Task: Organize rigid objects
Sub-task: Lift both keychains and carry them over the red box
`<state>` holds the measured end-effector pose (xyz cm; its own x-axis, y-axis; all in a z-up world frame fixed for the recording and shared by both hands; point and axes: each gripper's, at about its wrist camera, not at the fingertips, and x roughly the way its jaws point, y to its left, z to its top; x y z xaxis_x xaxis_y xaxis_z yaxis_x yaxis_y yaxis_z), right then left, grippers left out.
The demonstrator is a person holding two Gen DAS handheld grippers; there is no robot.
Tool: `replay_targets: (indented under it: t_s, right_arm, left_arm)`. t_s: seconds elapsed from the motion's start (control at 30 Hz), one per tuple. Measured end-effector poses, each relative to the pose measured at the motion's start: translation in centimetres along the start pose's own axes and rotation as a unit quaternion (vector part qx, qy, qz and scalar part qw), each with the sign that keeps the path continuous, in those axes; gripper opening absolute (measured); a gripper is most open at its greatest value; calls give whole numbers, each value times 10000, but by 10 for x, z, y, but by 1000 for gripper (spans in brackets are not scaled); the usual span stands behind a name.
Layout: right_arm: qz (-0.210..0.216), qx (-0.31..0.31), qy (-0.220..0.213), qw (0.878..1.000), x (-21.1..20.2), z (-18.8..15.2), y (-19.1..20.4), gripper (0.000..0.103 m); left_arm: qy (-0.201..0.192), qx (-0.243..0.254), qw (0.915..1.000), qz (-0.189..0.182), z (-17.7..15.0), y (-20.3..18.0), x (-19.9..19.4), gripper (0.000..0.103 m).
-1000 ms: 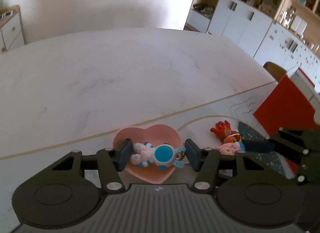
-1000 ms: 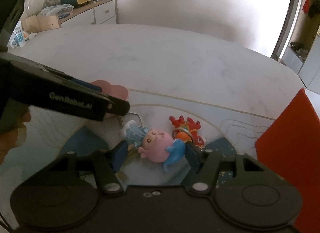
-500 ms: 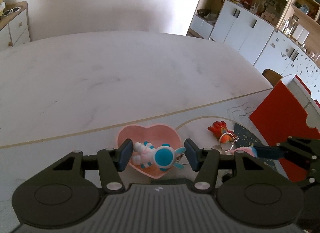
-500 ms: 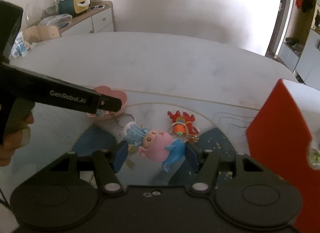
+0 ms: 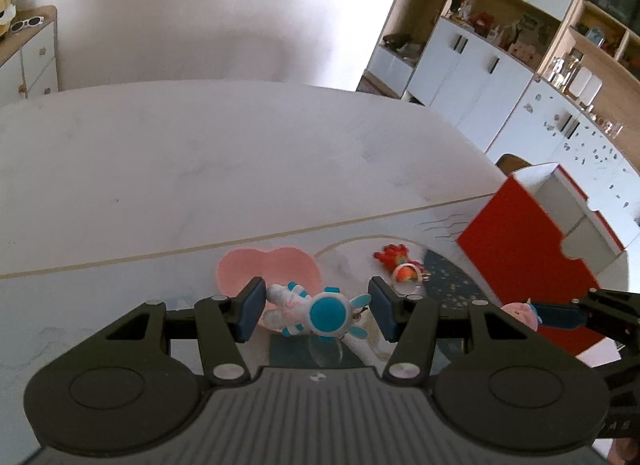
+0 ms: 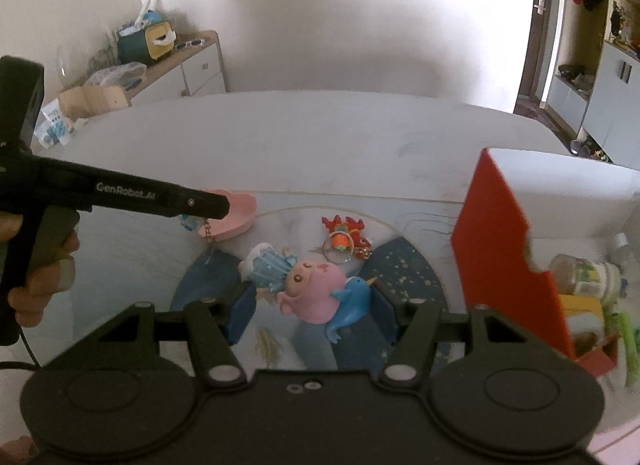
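Keychain figures are what I am sorting on the white marble table, and both tools have come up off it in the last second. A second ago my left gripper sat low inside the pink heart-shaped dish and my right gripper was down at the mat; now each figure hangs clear of the surface, the dish lies empty behind the left fingers, and the red storage box at the table's right edge has come much closer in the right wrist view. I judge both pieces are being carried toward that box, so the lift is done and the placing remains.

The box is open on top, with bottles and packets inside. On the blue patterned mat the red-orange dragon keychain is left, near the dish and well apart from the box.

My right gripper is clamped on the pink doll keychain, which has a blue frilled skirt and a blue bird at its side. My left gripper is clamped on the astronaut rabbit keychain, white and blue with a round blue visor; its chain dangles below.
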<state>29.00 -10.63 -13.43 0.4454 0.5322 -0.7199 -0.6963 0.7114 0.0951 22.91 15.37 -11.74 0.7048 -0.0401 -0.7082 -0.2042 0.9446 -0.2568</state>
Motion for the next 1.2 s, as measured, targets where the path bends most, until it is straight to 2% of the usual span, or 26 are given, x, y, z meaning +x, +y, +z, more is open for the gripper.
replay_targets:
  t_s: [0.37, 0.6, 0.87, 1.2]
  right_arm:
    - [139, 199, -320, 9992, -60, 9, -19, 61]
    - [106, 223, -552, 9982, -92, 11, -47, 61]
    - [17, 157, -689, 9975, -116, 8, -86, 61]
    - [-108, 128, -753, 9970, -140, -1, -151, 61]
  left_arm:
    - [-11, 157, 9997, -180, 7, -42, -41, 56]
    - [-96, 252, 9993, -243, 19, -79, -59, 56]
    - [-251, 424, 9984, -295, 32, -130, -66, 56]
    - [-284, 509, 9978, -312, 38, -201, -48, 56]
